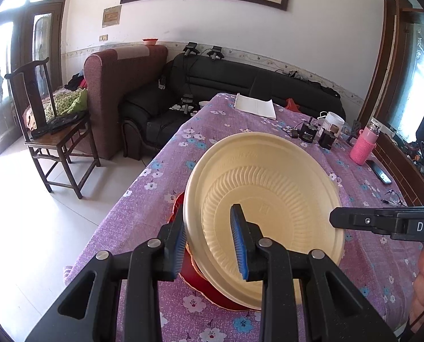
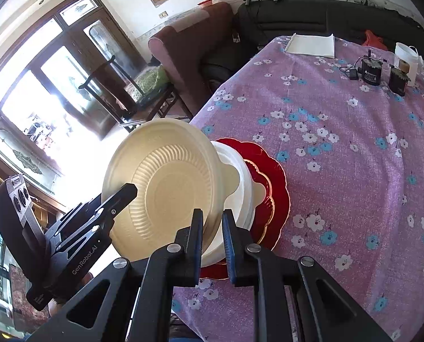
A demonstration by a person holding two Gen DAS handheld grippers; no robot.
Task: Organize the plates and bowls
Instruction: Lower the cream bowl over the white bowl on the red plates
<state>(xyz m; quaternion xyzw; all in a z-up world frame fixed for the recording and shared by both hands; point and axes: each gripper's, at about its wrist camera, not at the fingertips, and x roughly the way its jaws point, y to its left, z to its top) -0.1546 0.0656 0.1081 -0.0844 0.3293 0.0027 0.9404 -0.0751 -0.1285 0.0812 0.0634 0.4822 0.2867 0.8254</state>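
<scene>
Purple flowered cloth covers the worktop (image 1: pixel 269 122), with a dark sofa and a wooden chair seen beyond its far edge and small clutter (a white mug, black cylinders, a pink bottle) kept well apart at the far right. Near the front left corner a scalloped red plate (image 2: pixel 271 176) lies flat on the cloth, and a white tabbed bowl (image 2: pixel 240 196) sits on it. Above these a cream ribbed disposable bowl (image 1: pixel 269 199) is carried tilted, its open face turned toward the cameras and its underside toward the white bowl, into which it appears partly nested, though contact between them cannot be confirmed. The cream bowl is gripped at opposite sides of its rim: the left tool (image 1: pixel 212 242) is clenched on the left-hand rim, one pad inside the bowl and one outside, and the right tool (image 2: pixel 213 245) is pinched narrowly on the near right rim, the wall being held between its blue pads. Each tool is thus found at the bowl's edge, with the bowl's centre lying between the two and forward of both. The coming move is judged to turn on the tilt: the bowl's axis leans off the vertical, so levelling it over the white bowl would be needed before it is seated squarely on the stack.
</scene>
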